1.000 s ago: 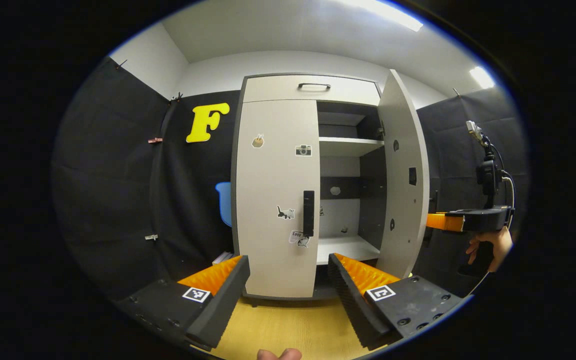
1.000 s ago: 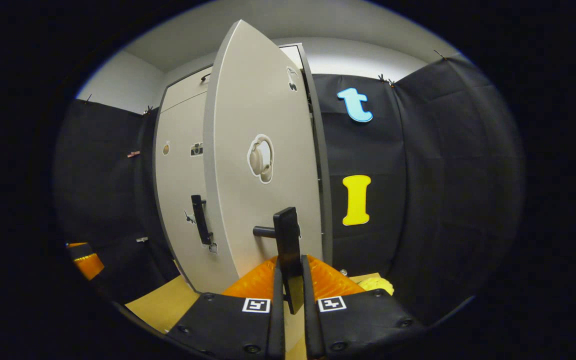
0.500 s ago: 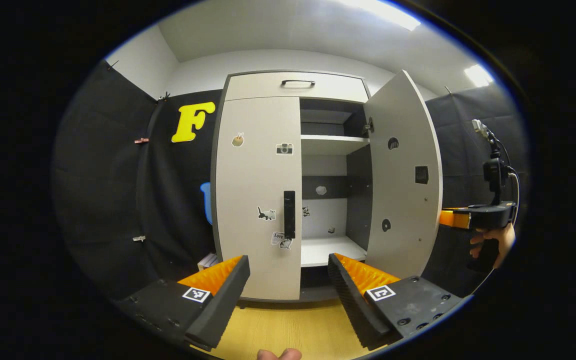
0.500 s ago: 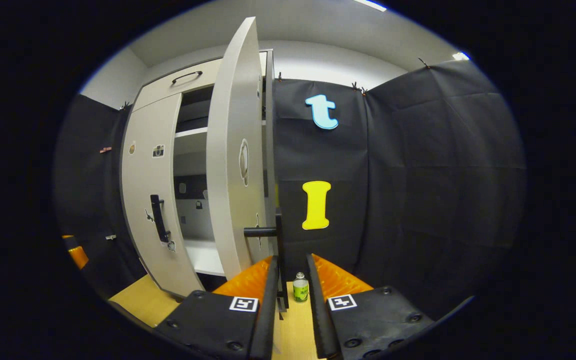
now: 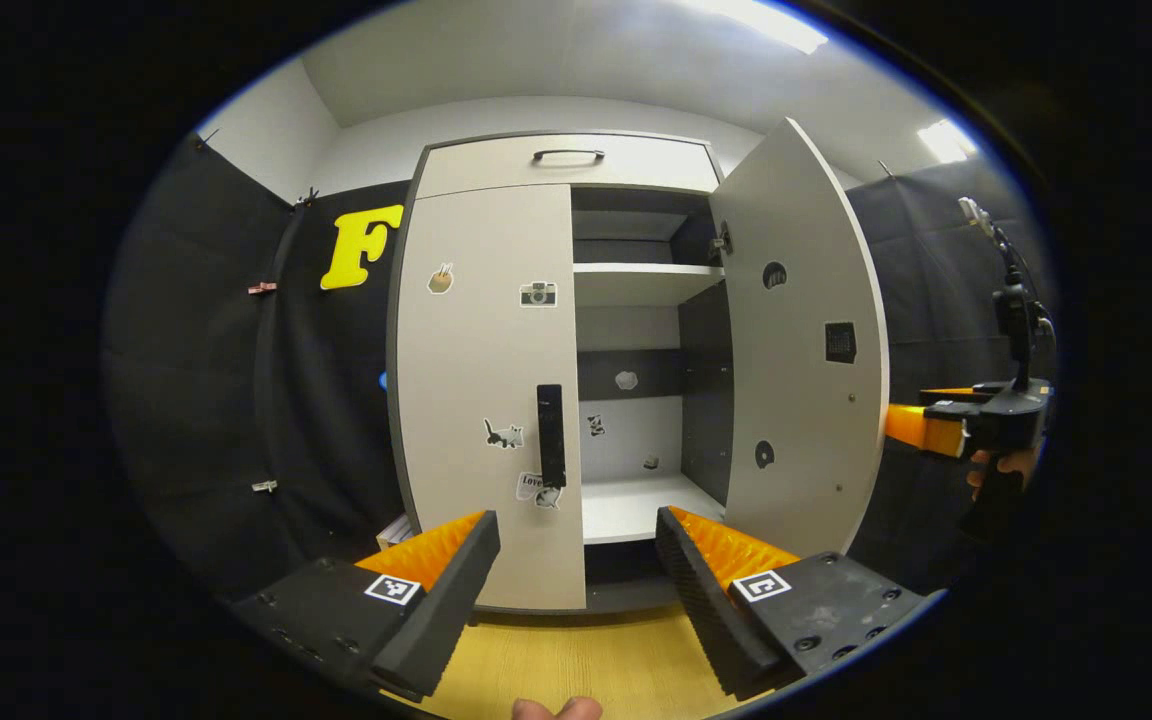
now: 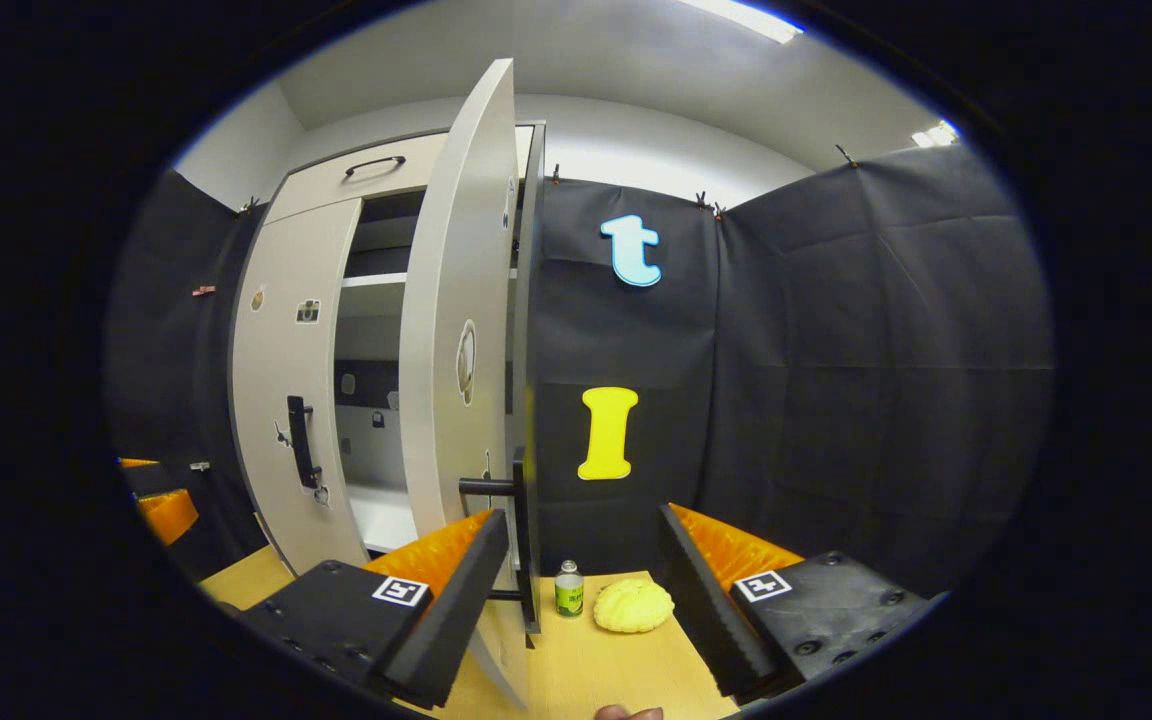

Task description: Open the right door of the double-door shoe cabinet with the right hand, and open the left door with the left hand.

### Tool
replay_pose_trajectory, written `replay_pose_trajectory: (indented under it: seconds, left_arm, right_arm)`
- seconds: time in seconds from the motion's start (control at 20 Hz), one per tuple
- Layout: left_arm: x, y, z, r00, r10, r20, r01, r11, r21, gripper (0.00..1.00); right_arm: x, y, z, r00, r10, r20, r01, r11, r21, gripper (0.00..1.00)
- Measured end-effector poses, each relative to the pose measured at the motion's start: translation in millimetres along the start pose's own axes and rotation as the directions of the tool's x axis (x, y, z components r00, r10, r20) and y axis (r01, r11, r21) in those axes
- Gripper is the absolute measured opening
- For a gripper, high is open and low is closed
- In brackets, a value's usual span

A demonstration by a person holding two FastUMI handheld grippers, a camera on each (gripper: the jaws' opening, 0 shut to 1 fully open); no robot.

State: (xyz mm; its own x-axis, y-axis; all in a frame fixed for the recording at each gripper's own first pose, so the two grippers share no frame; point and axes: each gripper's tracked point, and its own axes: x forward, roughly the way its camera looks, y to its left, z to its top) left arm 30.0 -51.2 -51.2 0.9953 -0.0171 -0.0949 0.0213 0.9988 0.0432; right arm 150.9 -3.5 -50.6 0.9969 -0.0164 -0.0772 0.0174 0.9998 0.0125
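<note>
While left door [image 5: 486, 390] stays closed | right door [image 5: 801, 350] open | right gripper [image 6: 576, 560] released

Pale grey cabinet doors [image 5: 484, 400] with black handles [image 5: 549, 435], yellow wood-grain floor [image 5: 576, 665], small green-labelled bottle [image 6: 568, 590]

left door [image 5: 486, 400] shut, left of open compartment | right door [image 5: 801, 350] swung out right | bottle [image 6: 568, 588] beside bun [image 6: 633, 605], behind it

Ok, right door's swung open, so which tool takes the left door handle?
Left. The left tool is open and faces the closed left door's handle almost head-on. The right tool sits open beside the right door's handle, far off.
</note>
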Motion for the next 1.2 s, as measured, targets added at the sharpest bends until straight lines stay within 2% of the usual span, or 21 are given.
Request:
replay_pose_trajectory:
  seconds: [0.05,0.3,0.65,0.8,1.0,1.2]
  left_arm:
    - [7,-1,1,1.000,0.000,0.002,0.000,1.000,0.008,0.97]
    - [59,-2,8,1.000,0.001,0.024,-0.002,0.999,0.045,0.97]
    - [153,21,3,1.000,0.015,0.005,-0.015,1.000,-0.003,0.98]
    - [186,36,-6,1.000,0.027,-0.005,-0.028,0.999,-0.030,0.97]
    - [218,54,-12,0.998,0.060,-0.010,-0.060,0.998,-0.008,0.98]
    - [241,55,-14,0.998,0.060,0.003,-0.060,0.998,0.014,0.86]
  right_arm:
    - [-1,-1,2,1.000,-0.002,0.010,0.002,1.000,0.006,0.99]
    - [-9,-16,8,0.999,-0.027,0.045,0.026,1.000,0.013,0.98]
    - [-23,-53,-4,0.997,-0.062,0.055,0.061,0.998,0.023,0.98]
    - [-20,-56,-6,0.996,-0.069,0.055,0.068,0.997,0.021,0.98]
    - [-19,-59,-9,0.995,-0.078,0.056,0.079,0.997,-0.015,0.98]
    - [-21,-62,-15,0.995,-0.085,0.043,0.086,0.996,-0.032,0.98]
